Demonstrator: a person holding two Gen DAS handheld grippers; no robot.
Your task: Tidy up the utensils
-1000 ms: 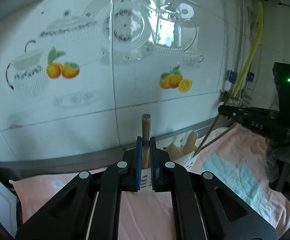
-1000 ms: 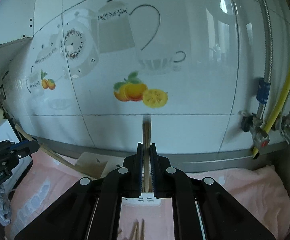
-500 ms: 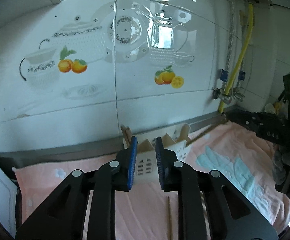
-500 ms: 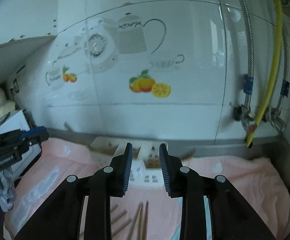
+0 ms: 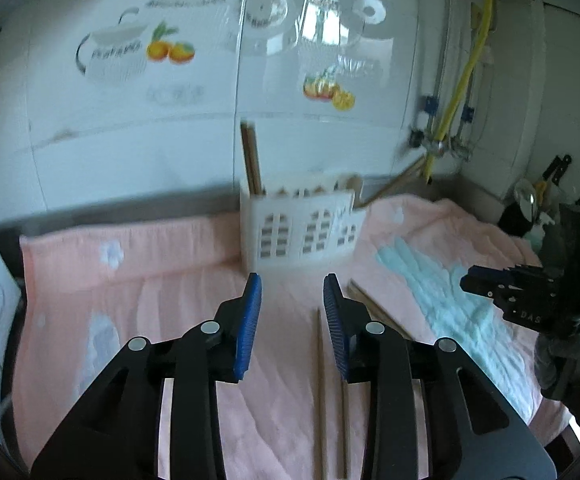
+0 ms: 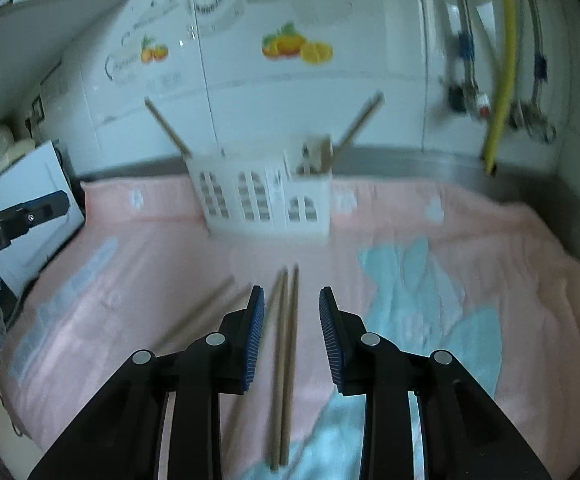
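- We see glossy white wall tiles [image 6: 369, 120] printed with teapots and oranges.
- A fluffy pink towel [image 5: 170, 288] with pale blue patches covers the worktop.
- A white plastic utensil holder [image 6: 266, 196], boxy with arched window cut-outs, stands on it by the wall; thin wooden sticks lean out of it.
- Left gripper [image 5: 291, 312]: ridged blue jaws opening, nothing between them.
- Right gripper [image 6: 291, 320]: jaws partly apart, empty.
- 2 slim wooden chopsticks [image 6: 286, 360] lie side by side on the towel below the right gripper.
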